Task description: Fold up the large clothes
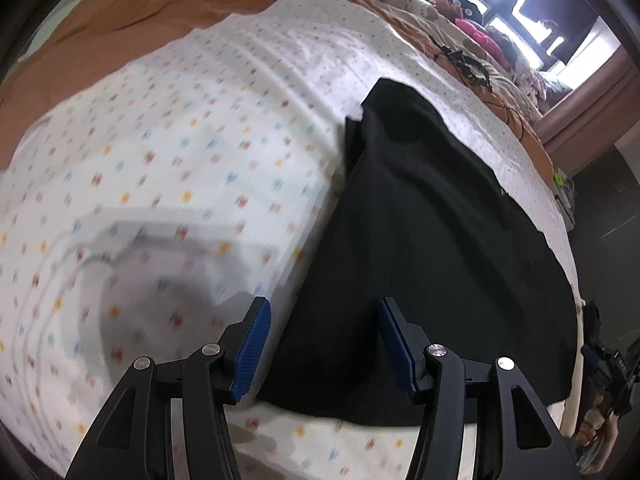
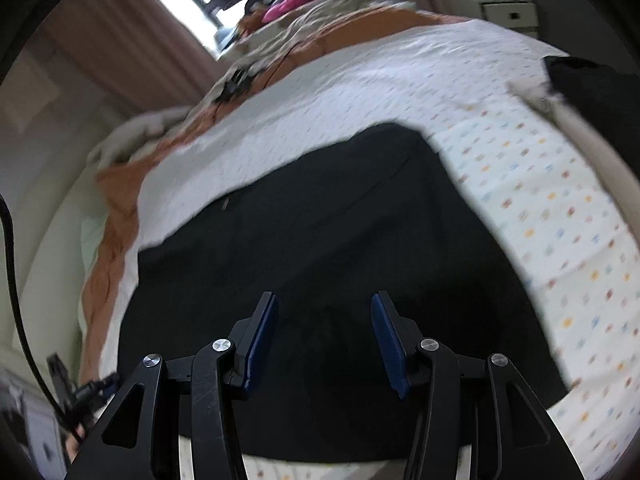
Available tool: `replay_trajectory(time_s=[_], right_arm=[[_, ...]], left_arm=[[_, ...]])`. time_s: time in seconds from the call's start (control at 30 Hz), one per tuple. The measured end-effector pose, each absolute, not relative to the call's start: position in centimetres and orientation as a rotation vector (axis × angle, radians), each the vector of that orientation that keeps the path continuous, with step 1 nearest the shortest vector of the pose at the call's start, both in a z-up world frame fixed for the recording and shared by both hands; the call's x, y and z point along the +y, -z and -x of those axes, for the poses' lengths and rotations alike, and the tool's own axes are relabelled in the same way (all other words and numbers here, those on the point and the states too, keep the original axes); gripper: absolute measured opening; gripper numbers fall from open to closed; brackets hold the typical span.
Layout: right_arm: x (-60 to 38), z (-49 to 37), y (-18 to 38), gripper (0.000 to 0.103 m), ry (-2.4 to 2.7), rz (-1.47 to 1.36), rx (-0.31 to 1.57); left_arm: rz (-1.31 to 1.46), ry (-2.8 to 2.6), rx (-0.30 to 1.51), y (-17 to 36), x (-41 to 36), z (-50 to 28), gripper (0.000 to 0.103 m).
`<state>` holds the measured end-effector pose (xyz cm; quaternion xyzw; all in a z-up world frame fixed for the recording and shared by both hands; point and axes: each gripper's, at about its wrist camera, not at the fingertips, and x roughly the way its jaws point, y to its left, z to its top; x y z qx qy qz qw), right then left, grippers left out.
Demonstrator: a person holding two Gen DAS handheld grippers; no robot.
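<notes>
On the dotted bedsheet [image 1: 168, 168] your black garment [image 1: 420, 248] lies apparently part-folded, both left tongs [image 1: 324, 344] and right tongs [image 2: 324, 344] released and empty, so next regrasp an edge.

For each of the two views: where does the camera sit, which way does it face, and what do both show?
Left wrist: on the left gripper, angled down at the dotted sheet and the black garment's left edge; open, empty.
Right wrist: on the right gripper, angled down over the garment's middle; open, empty.
Shared: garment, sheet, orange blanket, window.
</notes>
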<state>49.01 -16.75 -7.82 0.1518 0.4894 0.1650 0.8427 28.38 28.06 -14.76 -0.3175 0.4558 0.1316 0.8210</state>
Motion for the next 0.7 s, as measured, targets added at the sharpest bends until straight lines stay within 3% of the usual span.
replay_trajectory(time_s=[0.7], right_arm=[[-7.9,-39.2,9.7,0.049,-0.465,-0.042,1.129]], left_arm=[[0.797,-0.225,0.913,16.1,27.1,-23.6,0.057]])
